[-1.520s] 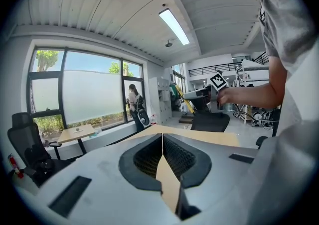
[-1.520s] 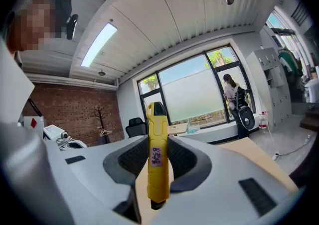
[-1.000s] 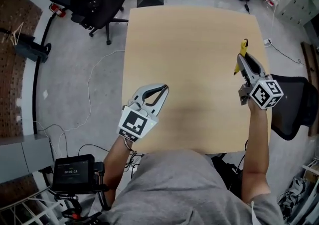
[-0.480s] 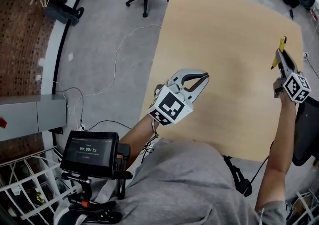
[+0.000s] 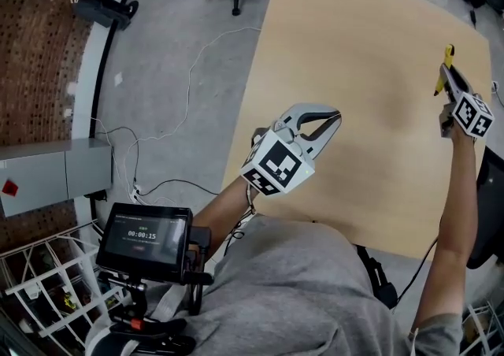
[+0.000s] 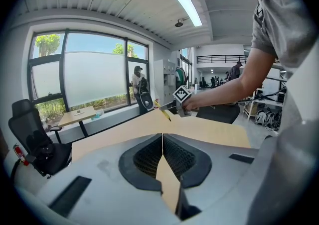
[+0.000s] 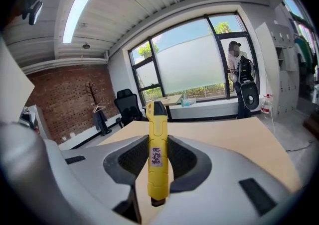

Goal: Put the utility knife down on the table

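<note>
Head view shows the left gripper (image 5: pixel 335 120), jaws pressed together and empty, over the tabletop's (image 5: pixel 370 47) near left edge. Farther off, the right gripper (image 5: pixel 443 76) pinches the yellow utility knife (image 5: pixel 448 53) over the right edge; lowering it flat before letting go looks wisest.

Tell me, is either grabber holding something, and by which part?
The right gripper holds the yellow utility knife around the middle of its body. The left gripper is shut on nothing.

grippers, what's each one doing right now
Left gripper: shut, empty.
Right gripper: shut on the yellow utility knife.
</note>
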The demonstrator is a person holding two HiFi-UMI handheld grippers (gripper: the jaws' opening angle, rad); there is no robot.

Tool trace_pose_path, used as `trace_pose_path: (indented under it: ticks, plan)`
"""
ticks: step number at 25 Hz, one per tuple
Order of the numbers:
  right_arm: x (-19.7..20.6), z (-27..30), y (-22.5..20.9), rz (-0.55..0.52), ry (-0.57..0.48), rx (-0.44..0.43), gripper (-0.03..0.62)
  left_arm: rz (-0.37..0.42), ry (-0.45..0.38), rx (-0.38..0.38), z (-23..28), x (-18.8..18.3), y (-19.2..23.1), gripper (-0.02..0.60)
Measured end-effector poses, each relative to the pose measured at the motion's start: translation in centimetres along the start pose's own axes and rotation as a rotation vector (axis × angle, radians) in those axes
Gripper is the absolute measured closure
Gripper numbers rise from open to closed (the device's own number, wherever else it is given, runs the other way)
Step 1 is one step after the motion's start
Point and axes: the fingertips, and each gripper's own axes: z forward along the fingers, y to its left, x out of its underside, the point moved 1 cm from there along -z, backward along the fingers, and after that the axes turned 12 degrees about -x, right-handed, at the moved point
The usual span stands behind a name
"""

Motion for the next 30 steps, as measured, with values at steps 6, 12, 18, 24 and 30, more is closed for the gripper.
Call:
trace_pose_path:
  ticks: [6,12,18,24,30]
  plan:
    - [0.7,1.3,-1.2,-0.003,0.037,0.014,0.476,-0.008,0.016,0.017,0.3,0.6,-0.4,0.575]
    - [2.3,3.2,-2.4,-0.011,0.094,0.016,0.474,0.001,0.029,0.014,0.0,0.9,-0.3,0.575]
    - [4.2,4.2,-3.5,-0.074,0.204,0.025,0.476,-0.010,0.045,0.018,0.0,1.3,-0.6,0.575]
    - [6.0,5.3,-5.0,-0.196,0.342,0.045,0.476,-0.021,0.060,0.017,0.3,1.6,-0.7,0.575]
    - [7.9,6.0,-5.8,-0.283,0.445,0.056,0.474,-0.030,0.079,0.020,0.2,2.2,-0.8,0.575]
